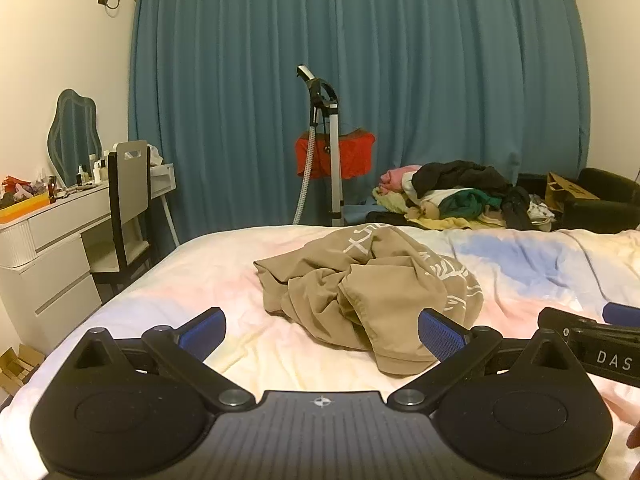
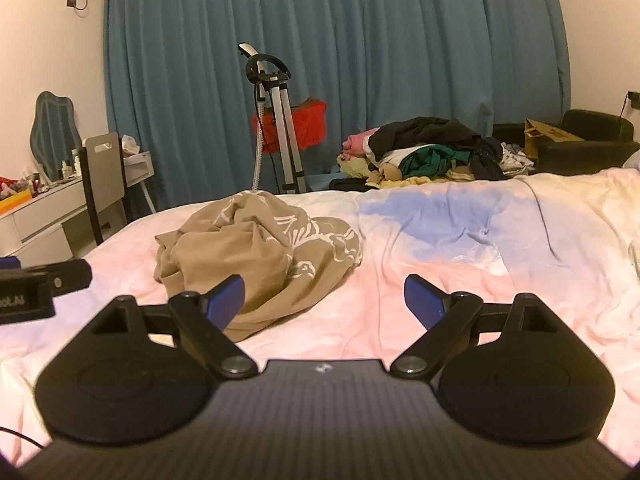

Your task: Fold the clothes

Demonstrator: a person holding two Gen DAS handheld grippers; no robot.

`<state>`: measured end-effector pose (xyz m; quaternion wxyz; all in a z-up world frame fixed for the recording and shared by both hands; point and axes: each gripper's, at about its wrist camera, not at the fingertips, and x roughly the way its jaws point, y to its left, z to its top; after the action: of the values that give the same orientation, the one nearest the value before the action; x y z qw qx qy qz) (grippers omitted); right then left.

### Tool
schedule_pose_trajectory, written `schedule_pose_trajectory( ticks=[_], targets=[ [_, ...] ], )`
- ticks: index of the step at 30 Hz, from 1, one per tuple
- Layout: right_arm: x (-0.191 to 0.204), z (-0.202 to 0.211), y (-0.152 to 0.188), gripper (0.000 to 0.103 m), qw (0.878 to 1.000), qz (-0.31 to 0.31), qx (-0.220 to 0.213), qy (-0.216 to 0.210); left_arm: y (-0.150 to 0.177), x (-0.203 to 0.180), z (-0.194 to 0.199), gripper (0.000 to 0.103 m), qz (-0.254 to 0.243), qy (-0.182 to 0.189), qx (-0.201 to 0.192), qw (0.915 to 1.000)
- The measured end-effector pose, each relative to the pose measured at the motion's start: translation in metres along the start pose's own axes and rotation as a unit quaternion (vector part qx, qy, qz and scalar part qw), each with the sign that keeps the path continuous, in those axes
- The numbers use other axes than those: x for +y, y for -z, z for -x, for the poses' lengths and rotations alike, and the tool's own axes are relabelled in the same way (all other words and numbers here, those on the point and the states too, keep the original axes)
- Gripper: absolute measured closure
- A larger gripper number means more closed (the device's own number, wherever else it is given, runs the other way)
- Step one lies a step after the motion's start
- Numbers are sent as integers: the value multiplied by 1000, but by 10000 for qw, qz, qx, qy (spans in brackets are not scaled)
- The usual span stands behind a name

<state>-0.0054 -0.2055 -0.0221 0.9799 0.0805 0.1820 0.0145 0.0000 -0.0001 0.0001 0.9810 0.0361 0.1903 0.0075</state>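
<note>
- A tan garment (image 1: 368, 284) with white print lies in a crumpled heap on the bed (image 1: 200, 276). It is not folded.
- The bed has a soft cover in pink, yellow and blue, with many wrinkles.
- The left gripper (image 1: 322, 330) is held low over the near part of the bed, with its two blue fingers spread wide. It holds nothing.
- In the left wrist view, the near edge of the garment lies between the two blue fingers (image 1: 442, 334) and close to the right one. Whether that finger touches the cloth cannot be told.
- The right gripper (image 2: 323, 300) is also spread wide and holds nothing.
- In the right wrist view, the tan garment (image 2: 256, 252) sits ahead and to the left, and the left blue finger (image 2: 226, 300) is in front of its near edge.
- Each gripper shows up at the side of the other's view, so the two are side by side.
- Behind the bed hangs a big blue curtain (image 1: 360, 80).
- A clothes steamer on a stand (image 1: 324, 140) is in front of the curtain, with a red cloth (image 1: 352, 156) hanging on it.
- A pile of other clothes (image 1: 460, 194) lies past the far side of the bed.
- A white desk (image 1: 52, 232) with a chair (image 1: 128, 200) and a wavy mirror (image 1: 74, 132) is on the left.
</note>
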Motion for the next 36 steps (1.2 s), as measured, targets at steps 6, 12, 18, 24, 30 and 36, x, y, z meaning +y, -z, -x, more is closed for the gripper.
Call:
schedule_pose_trajectory(
  ticks=[6, 12, 18, 24, 30, 36],
  targets=[
    [1, -3, -3, 15, 10000, 88, 45, -12, 1, -4, 5, 0, 19, 22, -41, 10000],
    [1, 0, -9, 15, 9999, 146, -6, -10, 1, -1, 4, 0, 107, 115, 94, 9998],
    [9, 14, 1, 15, 9996, 191, -204, 66, 1, 0, 3, 0, 122, 72, 88, 9999],
    [9, 14, 0, 15, 9996, 170, -199, 65, 2, 0, 0, 0, 91, 66, 125, 9999],
    [9, 14, 2, 15, 9997, 154, -182, 112, 3, 1, -1, 0, 117, 123, 210, 9996],
    [8, 11, 4, 15, 9999, 68, -71, 54, 5, 4, -6, 0, 185, 253, 321, 9990]
  ],
)
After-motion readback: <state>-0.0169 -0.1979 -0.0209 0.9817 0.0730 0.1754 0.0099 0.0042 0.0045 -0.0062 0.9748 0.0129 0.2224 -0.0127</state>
